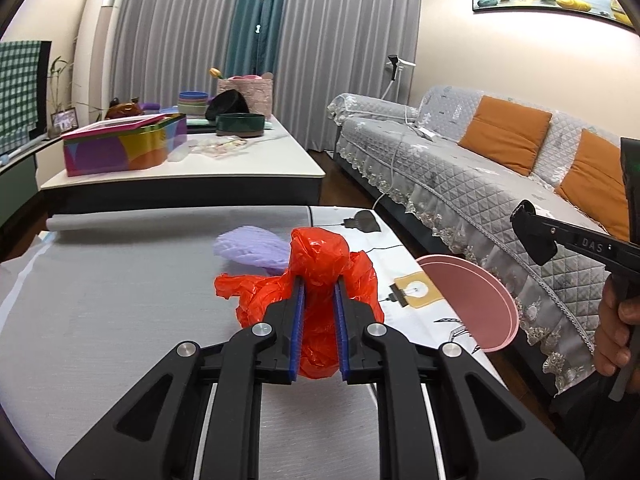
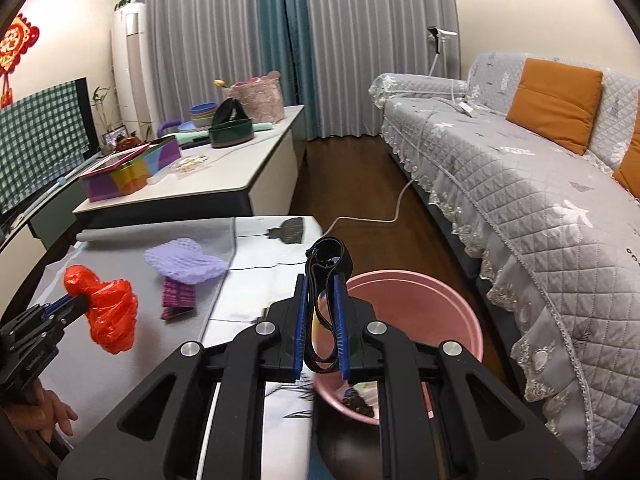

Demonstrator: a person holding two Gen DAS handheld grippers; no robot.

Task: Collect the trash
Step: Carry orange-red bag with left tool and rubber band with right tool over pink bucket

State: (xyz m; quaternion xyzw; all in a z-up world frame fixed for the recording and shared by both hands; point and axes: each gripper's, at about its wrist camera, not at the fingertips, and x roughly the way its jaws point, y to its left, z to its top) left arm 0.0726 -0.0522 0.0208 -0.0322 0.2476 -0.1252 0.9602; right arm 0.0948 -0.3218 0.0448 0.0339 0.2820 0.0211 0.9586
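1. Left tool [image 1: 320,284]: jaws narrow, clamped on a crumpled red plastic bag [image 1: 320,280]. In the right wrist view the bag hung clear of the grey surface [image 1: 100,300], carried above its left part.

2. Right tool [image 2: 320,280]: jaws narrow, pinching a looped black strap [image 2: 326,264]. The strap stood over the near rim of the pink bin [image 2: 460,300], which sat just off the surface's right edge, between that edge and the sofa [image 2: 520,200].

3. Bin contents: some dark scraps and a pale piece showed at the bottom; what they were could not be told.

4. Progress, as judged: two pieces were in hand and neither was dropped yet. The strap looked close to release over the bin; the red bag had most of the surface's width left to cross.

5. Left on the surface: a lilac foam net [image 2: 184,260] and, just beside it, a purple patterned wrapper [image 2: 178,296]. Both looked like trash yet to be collected.

6. Edges: the bin's mouth lay below the level of the surface, so anything released short of the right edge would land on the printed cloth [image 1: 420,320] rather than inside.

7. Open room: the middle of the surface was bare, giving the left tool a free path rightward. The right tool occupied the space above the bin, so the two could crowd each other there.

8. Beyond: a second surface [image 1: 240,168] with boxes and bowls stood well apart, out of the way.
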